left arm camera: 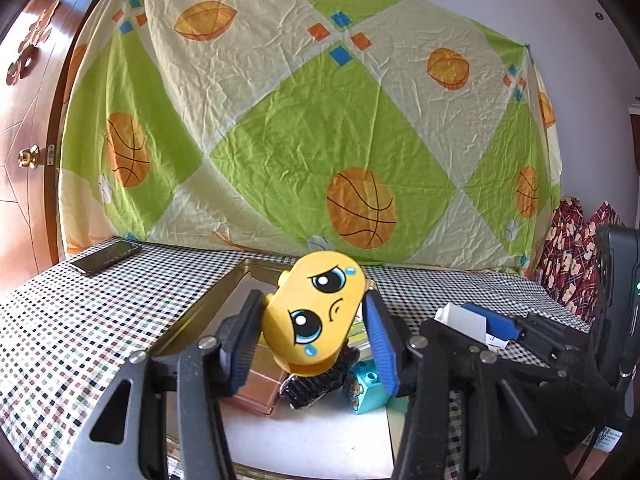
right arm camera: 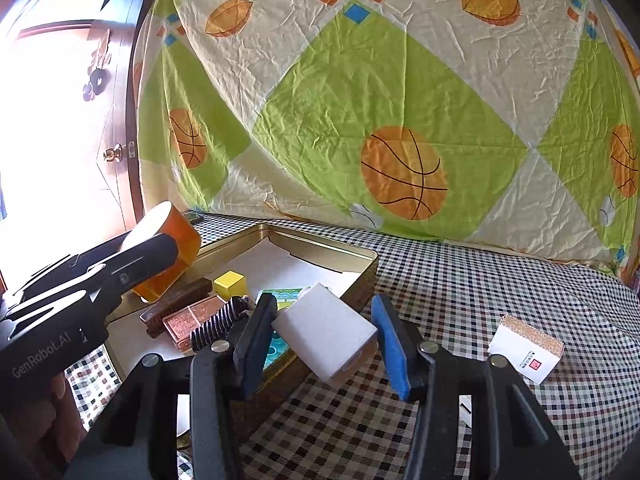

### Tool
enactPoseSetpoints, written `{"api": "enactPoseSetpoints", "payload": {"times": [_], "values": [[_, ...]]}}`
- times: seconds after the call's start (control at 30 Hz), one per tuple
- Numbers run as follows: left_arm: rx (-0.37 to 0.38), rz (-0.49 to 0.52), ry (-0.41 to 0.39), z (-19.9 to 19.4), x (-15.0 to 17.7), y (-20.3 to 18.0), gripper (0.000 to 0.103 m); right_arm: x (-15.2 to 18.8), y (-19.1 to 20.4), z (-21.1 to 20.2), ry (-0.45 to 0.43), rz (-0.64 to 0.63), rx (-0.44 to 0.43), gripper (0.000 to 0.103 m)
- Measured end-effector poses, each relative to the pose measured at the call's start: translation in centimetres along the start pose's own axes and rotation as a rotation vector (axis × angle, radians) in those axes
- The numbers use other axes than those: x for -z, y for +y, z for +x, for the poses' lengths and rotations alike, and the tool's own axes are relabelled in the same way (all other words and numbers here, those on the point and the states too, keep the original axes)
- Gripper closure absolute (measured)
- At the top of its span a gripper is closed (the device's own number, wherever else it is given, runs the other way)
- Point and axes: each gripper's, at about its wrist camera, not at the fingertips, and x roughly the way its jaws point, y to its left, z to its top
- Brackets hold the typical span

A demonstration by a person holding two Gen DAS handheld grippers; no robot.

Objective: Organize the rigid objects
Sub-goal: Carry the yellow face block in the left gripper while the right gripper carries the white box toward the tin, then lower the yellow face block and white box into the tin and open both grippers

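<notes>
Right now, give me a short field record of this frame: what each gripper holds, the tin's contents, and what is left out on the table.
left gripper: shut on yellow toy, over the tin
right gripper: shut on white box, at the tin's edge
tin: yellow cube, copper box, black ridged piece
table: small carton, phone

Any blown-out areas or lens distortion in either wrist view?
Right wrist view: the door at left is washed out by glare, its detail lost. Left wrist view: evenly lit, nothing blown out. Both show fisheye bending, with the hanging sheet bulging and dark corners.
</notes>
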Motion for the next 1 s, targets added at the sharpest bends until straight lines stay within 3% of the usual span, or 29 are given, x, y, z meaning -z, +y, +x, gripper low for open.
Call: {"api": "enactPoseSetpoints", "payload": {"times": [0.73,1.0], "values": [[-0.062,0.006,0.036,0.7,-0.8,3.2,0.053,-0.8,3.1,1.9,0.019,-0.066,-0.038,0.051],[-0.079,-0.006,0.087,2.1,-0.7,4.6,0.053,-1.2,3.9,3.1,0.037,-0.082,-0.055,0.051]]}}
